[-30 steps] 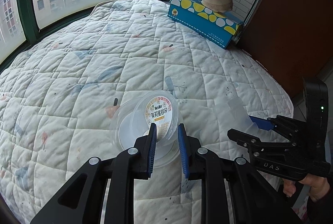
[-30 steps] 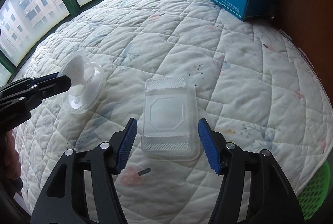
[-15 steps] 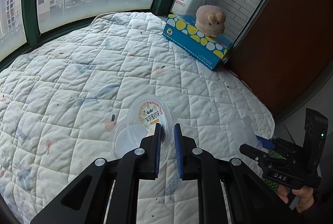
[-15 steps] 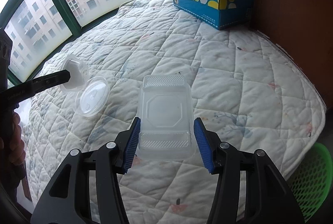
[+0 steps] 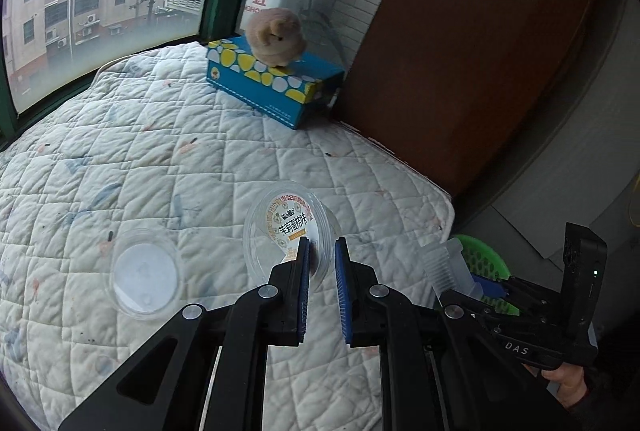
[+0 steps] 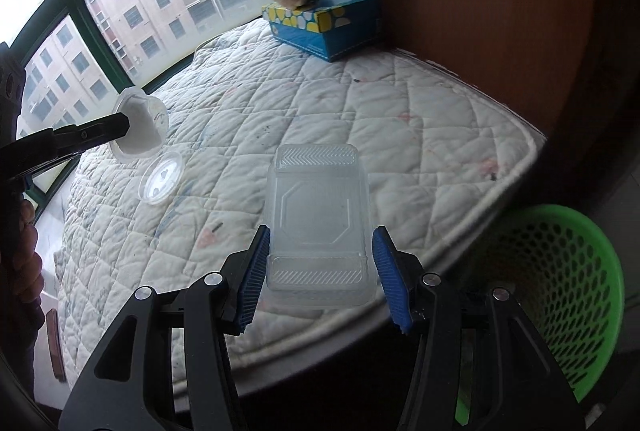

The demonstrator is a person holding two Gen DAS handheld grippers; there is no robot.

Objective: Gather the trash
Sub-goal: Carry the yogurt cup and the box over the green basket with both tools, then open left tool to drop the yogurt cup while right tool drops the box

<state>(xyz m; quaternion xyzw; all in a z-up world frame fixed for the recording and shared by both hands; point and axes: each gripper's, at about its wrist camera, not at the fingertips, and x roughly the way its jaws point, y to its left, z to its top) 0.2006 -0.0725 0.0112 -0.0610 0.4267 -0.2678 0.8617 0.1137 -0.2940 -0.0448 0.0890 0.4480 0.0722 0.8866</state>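
Observation:
My left gripper [image 5: 322, 255] is shut on the rim of a clear round cup with a printed label [image 5: 290, 223] and holds it above the quilted bed [image 5: 160, 159]; the cup also shows in the right wrist view [image 6: 138, 129]. A clear round lid [image 5: 144, 273] lies on the bed to the left, and shows in the right wrist view too [image 6: 162, 181]. My right gripper [image 6: 320, 259] is shut on a clear rectangular plastic box [image 6: 318, 223], held over the bed's edge. A green mesh basket [image 6: 560, 295] stands on the floor at the right.
A blue tissue box [image 5: 276, 87] with a plush toy [image 5: 276, 37] on top sits at the bed's far corner. A brown wooden panel [image 5: 480, 31] stands to the right. Windows run behind the bed.
Both grippers have lifted and swung right toward the bed's edge with their items. The round lid has stayed on the bed, now apart from the cup. The green basket has come into view.

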